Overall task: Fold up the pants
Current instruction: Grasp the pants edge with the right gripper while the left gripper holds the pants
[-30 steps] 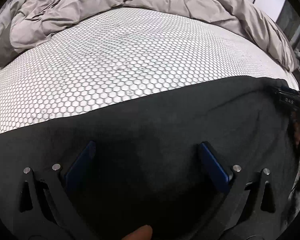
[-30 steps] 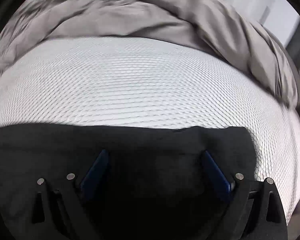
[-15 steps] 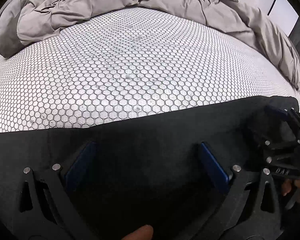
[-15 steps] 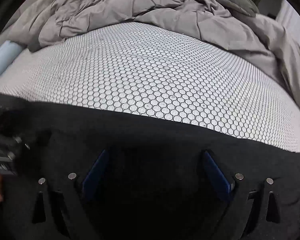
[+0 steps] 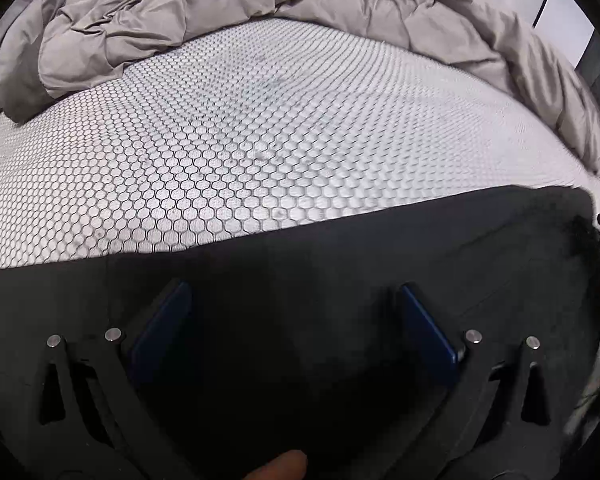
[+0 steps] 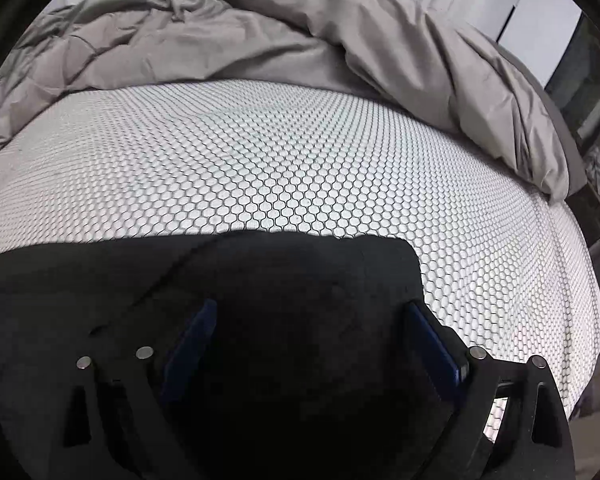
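The black pants lie flat across the near side of the mattress, filling the bottom of the left wrist view. My left gripper hovers over them, open, its blue pads wide apart with only cloth below. In the right wrist view the pants end in a squared corner at the right. My right gripper stands open over that end, and its pads hold nothing. A fingertip shows at the bottom edge of the left wrist view.
A white mattress with a black honeycomb pattern stretches beyond the pants. A rumpled grey duvet is heaped along the far side and down the right edge. The bed's right edge drops off beside the right gripper.
The right gripper has left the left wrist view, swinging right to the pants' end. The left gripper no longer shows in the right wrist view. Both stay open.
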Action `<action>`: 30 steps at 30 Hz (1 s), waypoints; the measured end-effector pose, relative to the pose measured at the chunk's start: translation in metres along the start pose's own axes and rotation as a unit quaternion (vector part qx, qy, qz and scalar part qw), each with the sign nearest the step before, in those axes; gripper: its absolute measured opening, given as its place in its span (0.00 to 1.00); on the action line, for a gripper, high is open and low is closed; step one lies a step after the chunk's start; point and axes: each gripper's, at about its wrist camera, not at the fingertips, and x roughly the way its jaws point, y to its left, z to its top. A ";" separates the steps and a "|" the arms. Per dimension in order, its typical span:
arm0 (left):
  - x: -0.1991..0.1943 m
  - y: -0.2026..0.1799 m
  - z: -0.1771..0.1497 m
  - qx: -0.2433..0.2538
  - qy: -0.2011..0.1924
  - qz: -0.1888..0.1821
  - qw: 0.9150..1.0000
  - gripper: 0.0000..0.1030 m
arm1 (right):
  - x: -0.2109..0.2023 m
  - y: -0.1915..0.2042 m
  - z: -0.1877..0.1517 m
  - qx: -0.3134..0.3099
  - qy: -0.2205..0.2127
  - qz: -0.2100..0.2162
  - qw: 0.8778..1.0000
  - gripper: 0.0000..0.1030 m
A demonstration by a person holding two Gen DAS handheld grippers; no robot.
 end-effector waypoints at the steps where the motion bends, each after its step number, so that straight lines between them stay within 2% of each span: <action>1: -0.010 -0.003 -0.002 0.003 -0.008 -0.017 1.000 0.99 | -0.011 0.001 -0.004 -0.011 -0.013 0.005 1.000 0.92; 2: -0.024 -0.012 -0.006 0.015 -0.021 -0.041 0.999 0.99 | -0.021 0.001 -0.005 -0.020 -0.024 0.015 0.999 0.92; 5: -0.039 -0.035 -0.024 0.065 -0.024 -0.071 0.995 0.99 | -0.031 0.009 -0.013 -0.033 -0.034 0.065 0.997 0.92; 6: -0.037 -0.040 -0.028 0.077 -0.018 -0.075 0.994 0.99 | -0.029 0.009 -0.012 -0.035 -0.026 0.084 0.996 0.92; 7: -0.028 -0.046 -0.035 0.091 0.004 -0.083 0.992 0.99 | -0.023 0.012 -0.018 -0.043 -0.012 0.102 0.994 0.92; 8: -0.020 -0.048 -0.039 0.094 0.024 -0.083 0.992 0.99 | -0.016 0.020 -0.023 -0.060 0.003 0.101 0.993 0.92; 9: -0.010 -0.048 -0.042 0.091 0.040 -0.072 0.992 0.99 | -0.011 0.029 -0.027 -0.083 0.011 0.083 0.993 0.92; 12: -0.007 -0.050 -0.044 0.107 0.033 -0.061 0.992 0.99 | -0.010 0.030 -0.032 -0.106 0.014 0.066 0.992 0.92; 14: -0.009 -0.049 -0.045 0.110 0.031 -0.062 0.991 0.99 | -0.012 0.015 -0.033 -0.116 0.005 0.018 0.993 0.92; 16: -0.010 -0.048 -0.046 0.108 0.029 -0.065 0.992 0.99 | -0.008 -0.012 -0.038 -0.084 0.012 -0.019 0.996 0.93; 19: -0.016 -0.054 -0.046 0.109 0.022 -0.052 0.992 0.99 | -0.015 -0.033 -0.042 -0.026 0.010 0.016 0.999 0.93; 21: -0.027 -0.059 -0.048 0.108 0.006 -0.052 0.993 0.99 | -0.034 -0.023 -0.046 -0.038 -0.014 0.039 0.998 0.92; 23: -0.042 -0.070 -0.053 0.115 -0.018 -0.067 0.991 0.99 | -0.053 -0.005 -0.049 -0.050 -0.042 0.100 0.993 0.92; 26: -0.043 -0.088 -0.060 0.122 -0.011 -0.088 0.989 0.99 | -0.060 0.035 -0.050 -0.077 -0.037 0.177 0.980 0.92; 28: -0.032 -0.103 -0.070 0.150 0.013 -0.087 0.985 0.99 | -0.057 0.067 -0.051 -0.106 -0.024 0.201 0.974 0.92; 30: -0.022 -0.109 -0.077 0.171 0.022 -0.053 0.984 0.99 | -0.053 0.091 -0.056 -0.143 -0.006 0.195 0.970 0.92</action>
